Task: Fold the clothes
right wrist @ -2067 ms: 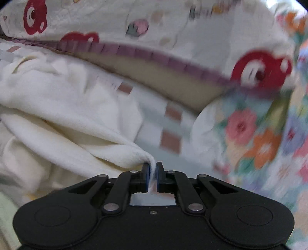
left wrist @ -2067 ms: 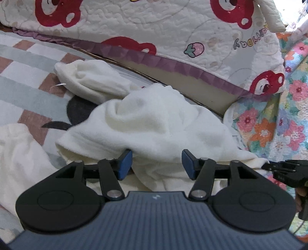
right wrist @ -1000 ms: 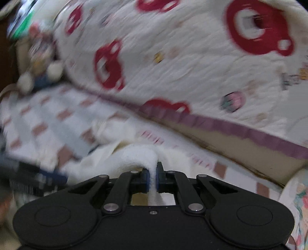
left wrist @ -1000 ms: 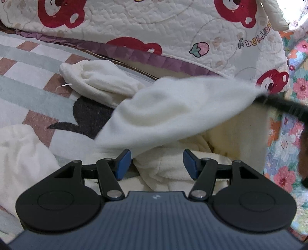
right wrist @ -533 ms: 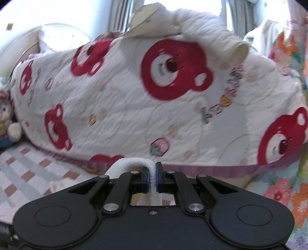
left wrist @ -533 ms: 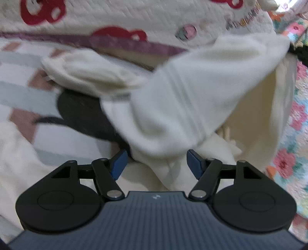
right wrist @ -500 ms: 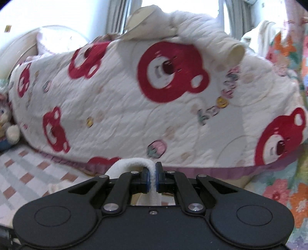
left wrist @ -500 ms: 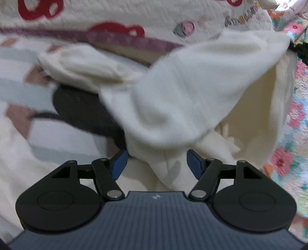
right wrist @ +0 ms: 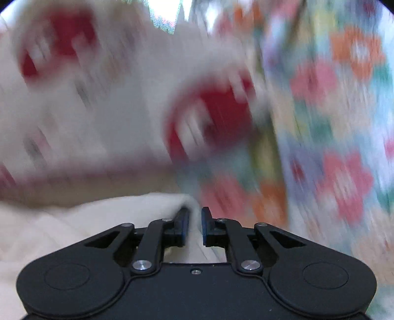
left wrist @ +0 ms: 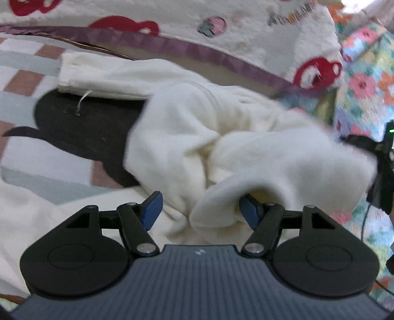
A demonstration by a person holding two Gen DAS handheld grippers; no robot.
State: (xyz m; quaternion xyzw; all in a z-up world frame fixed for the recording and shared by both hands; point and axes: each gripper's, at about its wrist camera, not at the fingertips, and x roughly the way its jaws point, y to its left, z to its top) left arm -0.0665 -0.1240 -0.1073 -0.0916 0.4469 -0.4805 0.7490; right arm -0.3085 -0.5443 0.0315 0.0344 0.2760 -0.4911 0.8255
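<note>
The cream garment (left wrist: pixel 197 137) is a soft, fleecy piece, bunched into thick rolls and folds just ahead of the left gripper (left wrist: pixel 199 211). One rolled fold curls down between the left gripper's fingers, nearer the right-hand finger and partly covering its blue pad, while the left-hand pad (left wrist: pixel 152 209) stands clear of the cloth. Those fingers are spread wide and grip nothing. Further ahead and to the left of the fingers, a flatter part of the garment with a stitched hem (left wrist: pixel 98 78) stretches out, a loose thread hanging from it.

In the right wrist view, which is heavily blurred, the right gripper (right wrist: pixel 194 224) has its fingers drawn narrow, with an edge of the cream garment (right wrist: pixel 98 216) pinched between the pads; the rest spreads out to the left of the fingers.

Under the garment lies a checked sheet (left wrist: pixel 29 73) with a black shape (left wrist: pixel 81 125) printed on it. Beyond the fingers hangs a quilt with red bears (left wrist: pixel 172 22) and a purple border. To the right of the fingers is a flowered cloth (left wrist: pixel 364 81).
</note>
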